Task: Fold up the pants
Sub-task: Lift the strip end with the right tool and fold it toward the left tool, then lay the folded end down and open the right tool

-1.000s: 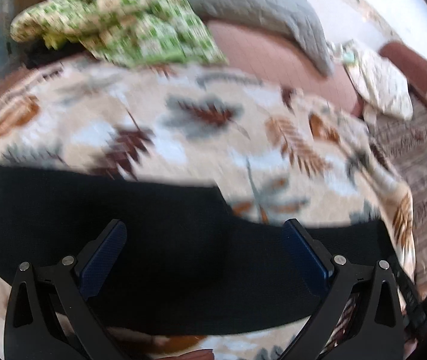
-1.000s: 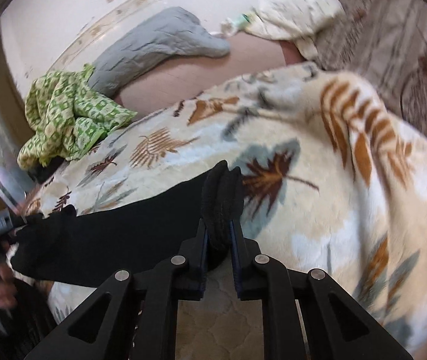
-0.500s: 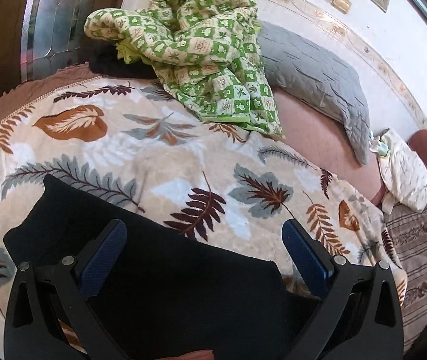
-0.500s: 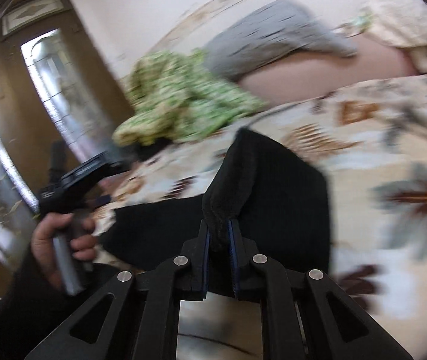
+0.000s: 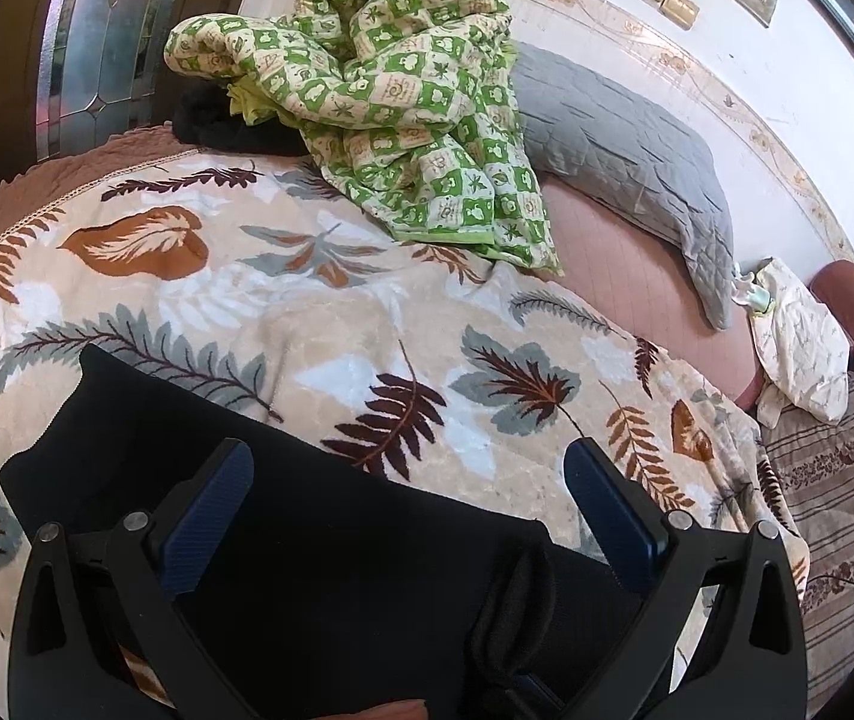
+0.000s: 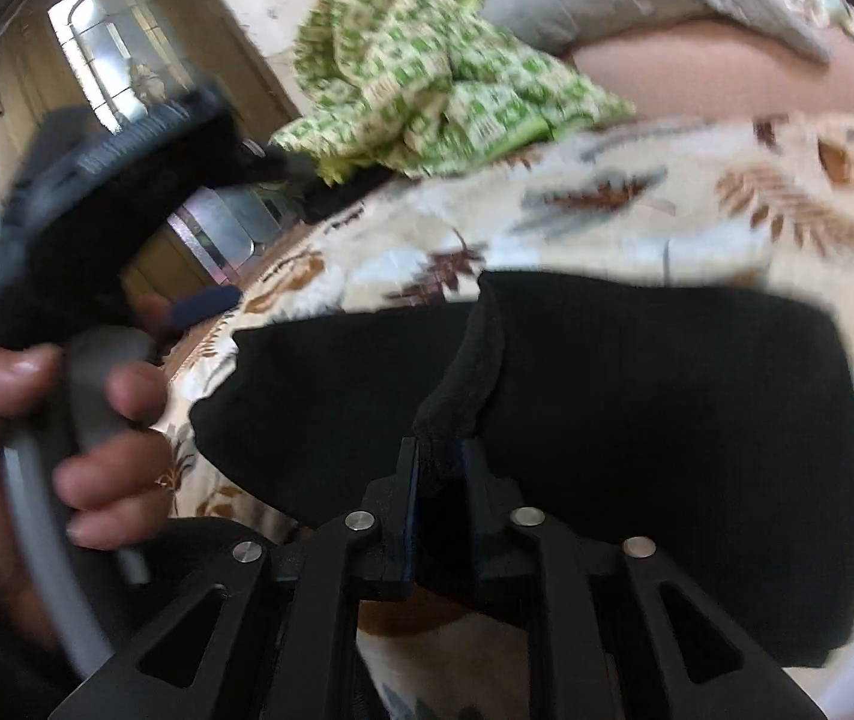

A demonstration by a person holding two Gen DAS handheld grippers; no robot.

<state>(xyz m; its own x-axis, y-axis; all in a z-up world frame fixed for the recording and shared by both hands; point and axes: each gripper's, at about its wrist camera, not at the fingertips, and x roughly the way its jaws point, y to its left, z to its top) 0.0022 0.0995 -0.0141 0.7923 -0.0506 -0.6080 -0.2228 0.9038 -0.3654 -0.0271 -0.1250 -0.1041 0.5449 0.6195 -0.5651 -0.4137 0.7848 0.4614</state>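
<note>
The black pants [image 5: 318, 570] lie on a leaf-patterned blanket [image 5: 306, 330] on the bed. My left gripper [image 5: 408, 516] is open, with its blue pads above the pants and nothing between them. My right gripper [image 6: 440, 468] is shut on a bunched fold of the pants [image 6: 637, 420] and holds that end over the rest of the cloth. That gripped fold also shows low in the left wrist view [image 5: 517, 618]. The hand holding the left gripper [image 6: 66, 240] shows at the left of the right wrist view.
A green checkered quilt [image 5: 402, 90] is heaped at the back of the bed beside a grey quilted pillow [image 5: 625, 150]. A cream cloth [image 5: 799, 348] lies at the far right. A wooden door with patterned glass [image 5: 96, 42] stands behind the bed.
My right gripper has carried the pants' end leftward over the rest of the cloth, toward the left gripper. The left gripper stayed open and its view tilted up the bed.
</note>
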